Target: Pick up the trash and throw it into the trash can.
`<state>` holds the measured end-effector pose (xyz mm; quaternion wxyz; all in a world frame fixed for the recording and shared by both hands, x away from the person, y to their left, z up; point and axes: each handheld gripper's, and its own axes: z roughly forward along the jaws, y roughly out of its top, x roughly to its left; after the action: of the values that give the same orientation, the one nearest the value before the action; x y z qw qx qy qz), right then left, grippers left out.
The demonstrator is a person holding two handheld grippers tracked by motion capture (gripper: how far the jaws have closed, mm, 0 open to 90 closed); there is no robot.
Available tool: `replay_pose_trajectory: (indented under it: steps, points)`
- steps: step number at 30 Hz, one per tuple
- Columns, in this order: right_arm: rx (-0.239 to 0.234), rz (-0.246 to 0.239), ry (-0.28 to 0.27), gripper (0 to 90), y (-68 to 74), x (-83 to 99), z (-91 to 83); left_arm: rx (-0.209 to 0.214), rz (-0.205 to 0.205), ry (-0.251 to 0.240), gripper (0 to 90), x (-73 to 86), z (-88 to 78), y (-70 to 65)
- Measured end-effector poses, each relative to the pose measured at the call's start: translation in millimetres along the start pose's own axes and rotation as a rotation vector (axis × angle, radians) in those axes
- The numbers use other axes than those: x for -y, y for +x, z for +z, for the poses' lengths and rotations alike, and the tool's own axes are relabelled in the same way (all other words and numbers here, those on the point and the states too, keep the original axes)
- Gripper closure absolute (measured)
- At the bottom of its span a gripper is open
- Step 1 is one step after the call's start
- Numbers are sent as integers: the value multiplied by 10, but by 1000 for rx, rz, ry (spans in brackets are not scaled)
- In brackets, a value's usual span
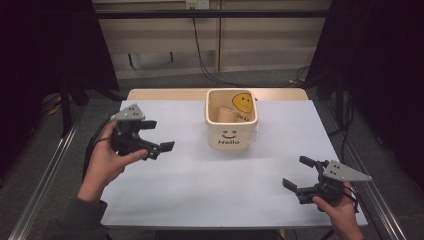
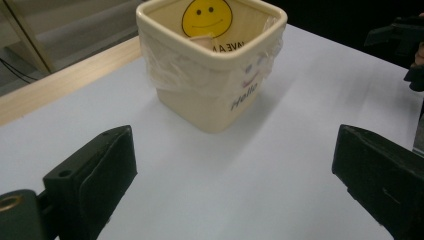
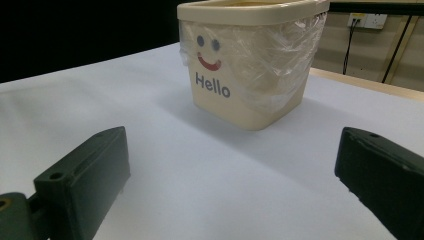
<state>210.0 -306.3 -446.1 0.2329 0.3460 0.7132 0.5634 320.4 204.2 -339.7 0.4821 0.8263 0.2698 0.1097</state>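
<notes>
Left tool (image 1: 159, 135) gaping, empty — tilted toward bin (image 1: 231, 137); right tool (image 1: 300, 175) gaping, empty.

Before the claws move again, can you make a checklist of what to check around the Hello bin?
1. Left claw empty, jaws apart: ok.
2. Right claw empty, jaws apart: ok.
3. Hello bin standing upright on the table: ok.
4. Plastic liner folded over the bin's rim: ok.
5. Paper cup lying inside the bin: ok.
6. Room left in the bin for more: cannot tell.
</notes>
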Motion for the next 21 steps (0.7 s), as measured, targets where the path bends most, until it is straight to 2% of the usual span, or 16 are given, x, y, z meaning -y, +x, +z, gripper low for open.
replay_pose_trajectory:
  steps: [1,2,4,5,6,7,9,11,12,14,18,19,21]
  points:
    - [-1,0,-2,8,-5,1,0,-10,-9,-30,36,178,-15,-23]
    - [-1,0,-2,8,-5,1,0,-10,-9,-30,35,178,-15,-23]
    - [-13,-4,6,8,-13,-1,-9,-12,-22,-76,34,382,-27,-54]
    - [-11,-5,4,8,-13,0,-9,-36,-22,-95,36,577,-42,-79]
    - [-10,-5,3,8,-14,0,-8,-36,-22,-95,36,577,-42,-79]
    - [-10,-5,3,8,-14,0,-8,-42,-32,-97,36,668,-45,-82]
    - [-10,-3,4,8,-13,0,-6,-39,-67,-137,35,861,-50,-80]
    - [6,0,-3,7,-1,0,3,-54,-62,-170,32,1052,-61,-71]
    - [6,1,-2,7,1,-1,2,-54,-62,-170,28,1052,-61,-71]
    - [7,1,-4,7,5,-2,3,-70,-48,-186,28,1169,-86,-73]
    - [5,-3,-5,7,5,-2,4,-67,-20,-209,25,1216,-113,-101]
    - [8,-3,-4,8,5,-2,3,-54,-17,-211,25,1231,-115,-106]
    - [7,-3,-5,7,4,-2,5,-67,-14,-219,25,1251,-120,-109]
